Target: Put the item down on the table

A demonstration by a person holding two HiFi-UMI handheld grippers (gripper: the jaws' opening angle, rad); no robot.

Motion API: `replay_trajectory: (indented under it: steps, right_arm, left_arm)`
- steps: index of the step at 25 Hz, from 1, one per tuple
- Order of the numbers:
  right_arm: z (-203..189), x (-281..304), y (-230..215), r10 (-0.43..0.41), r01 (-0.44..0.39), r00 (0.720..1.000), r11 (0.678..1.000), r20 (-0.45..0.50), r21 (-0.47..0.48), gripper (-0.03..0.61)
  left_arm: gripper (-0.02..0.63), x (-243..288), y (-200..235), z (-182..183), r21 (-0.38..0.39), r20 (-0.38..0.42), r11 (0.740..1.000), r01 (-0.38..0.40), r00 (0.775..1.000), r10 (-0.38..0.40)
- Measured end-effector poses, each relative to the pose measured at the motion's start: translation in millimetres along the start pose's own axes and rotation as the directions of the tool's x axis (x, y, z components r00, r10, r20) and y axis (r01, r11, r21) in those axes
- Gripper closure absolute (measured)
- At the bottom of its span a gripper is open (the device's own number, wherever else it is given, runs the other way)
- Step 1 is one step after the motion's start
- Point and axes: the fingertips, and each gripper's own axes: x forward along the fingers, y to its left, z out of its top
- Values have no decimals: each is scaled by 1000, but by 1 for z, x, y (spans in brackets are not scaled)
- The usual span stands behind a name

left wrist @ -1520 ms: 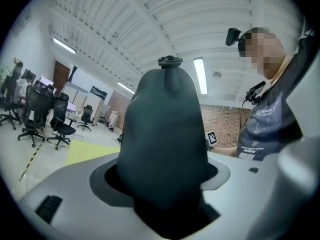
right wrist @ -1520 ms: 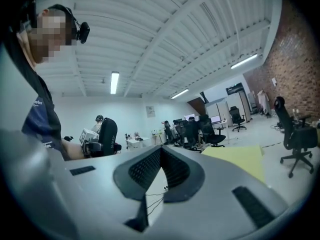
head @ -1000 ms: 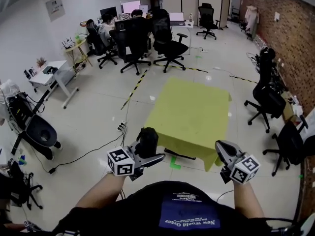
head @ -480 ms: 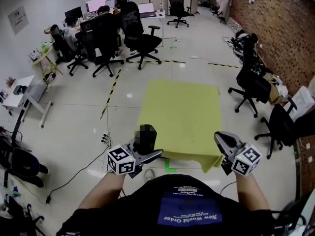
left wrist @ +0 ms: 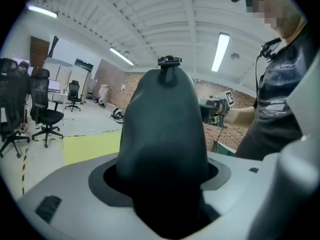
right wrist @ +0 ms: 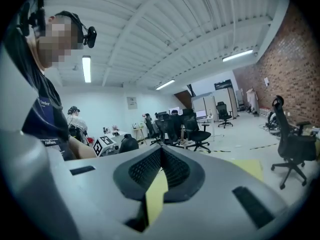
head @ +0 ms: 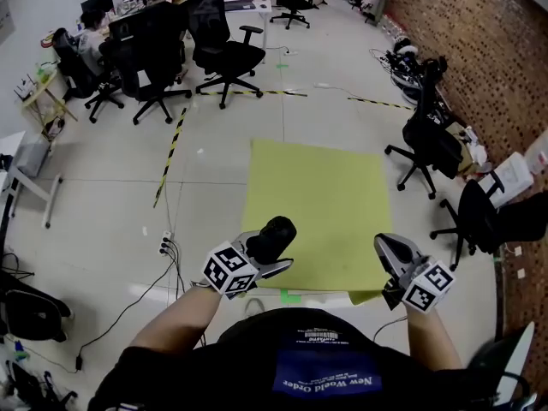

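The left gripper (head: 267,255) is clenched on the item (head: 277,232), a dark rounded thing that fills the space between its jaws, held in the air by the near edge of the table (head: 325,197). The step in hand looks like the carry. Next the item probably needs bringing over the yellow top, lowering until it rests, then the jaws easing apart. The right gripper (head: 385,247) is closed on nothing.

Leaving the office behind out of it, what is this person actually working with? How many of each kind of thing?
Hand-held grippers: 2, the left gripper and the right gripper
Dark item, clamped in the left gripper: 1
Yellow-green table: 1
Total: 4
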Motion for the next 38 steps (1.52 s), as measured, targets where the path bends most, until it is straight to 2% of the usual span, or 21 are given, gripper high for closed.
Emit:
replay_trajectory:
  steps: [6, 11, 14, 17, 22, 28, 34, 38]
  right_arm:
    - [-14, 30, -45, 57, -56, 998, 998, -30, 39, 592]
    - [-34, 41, -90, 142, -139, 988, 988, -59, 66, 592]
    - [-48, 46, -113, 172, -166, 983, 983, -68, 84, 592]
    - [-60, 52, -131, 185, -178, 980, 980, -79, 89, 592]
    - [-78, 56, -151, 180, -170, 980, 980, -86, 108, 592]
    - [-103, 53, -164, 174, -159, 979, 978, -107, 137, 592]
    - [-119, 51, -171, 157, -137, 982, 976, -108, 170, 592]
    - [-125, 52, -172, 156, -134, 981, 974, -116, 181, 592]
  left_arm:
    - [276, 49, 47, -29, -44, -142, 998, -53, 989, 46]
    - [276, 89, 82, -46, -99, -246, 980, -170, 959, 141]
    - [276, 107, 103, -66, -101, -334, 966, -238, 923, 193]
    - [276, 128, 120, -87, -48, -420, 965, -256, 882, 213]
    - [276, 166, 147, -100, 38, -506, 970, -241, 832, 227]
    - [276, 195, 188, -111, 139, -577, 960, -245, 767, 279]
    - [276, 209, 208, -131, 234, -673, 955, -181, 679, 293]
    - [276, 214, 212, -133, 232, -701, 959, -164, 655, 282]
